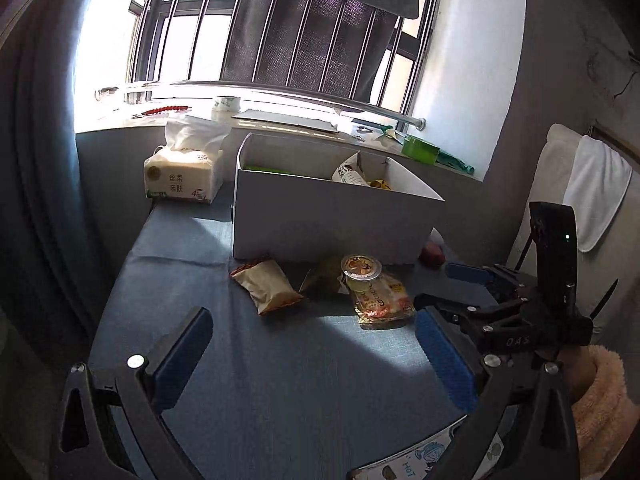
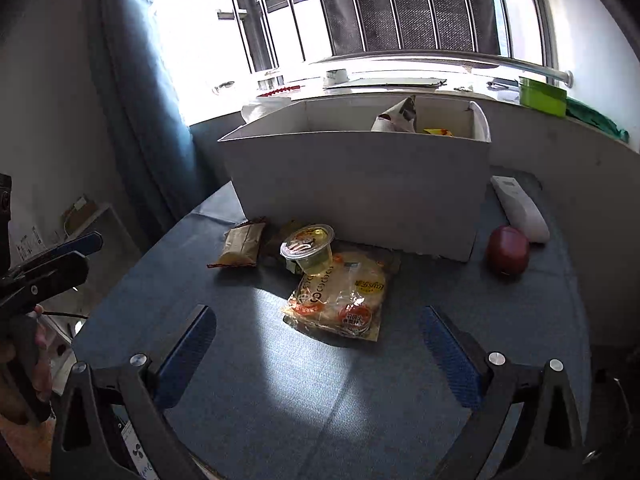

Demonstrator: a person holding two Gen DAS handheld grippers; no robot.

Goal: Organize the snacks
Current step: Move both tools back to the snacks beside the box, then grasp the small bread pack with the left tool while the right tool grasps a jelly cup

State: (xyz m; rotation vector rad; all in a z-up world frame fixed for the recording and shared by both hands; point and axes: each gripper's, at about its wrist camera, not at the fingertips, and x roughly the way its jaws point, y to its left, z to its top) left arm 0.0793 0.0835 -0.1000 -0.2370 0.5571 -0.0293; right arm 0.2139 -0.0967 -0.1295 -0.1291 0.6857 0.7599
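Observation:
A white box [image 1: 332,220] [image 2: 360,184] stands on the blue table and holds a few snack packs. In front of it lie a brown snack pack [image 1: 266,286] [image 2: 242,242], a clear jelly cup [image 1: 361,269] [image 2: 308,248] resting on a yellow-orange snack bag [image 1: 380,298] [image 2: 340,300], and a dark pack [image 1: 324,278] partly hidden behind the cup. My left gripper [image 1: 314,356] is open and empty, short of the snacks. My right gripper [image 2: 320,356] is open and empty, just short of the yellow-orange bag; it also shows in the left wrist view [image 1: 452,288].
A tissue pack [image 1: 184,176] sits left of the box. A red apple [image 2: 508,252] and a white remote [image 2: 520,208] lie right of it. A green tin [image 2: 542,96] is on the windowsill. A curtain hangs at the left.

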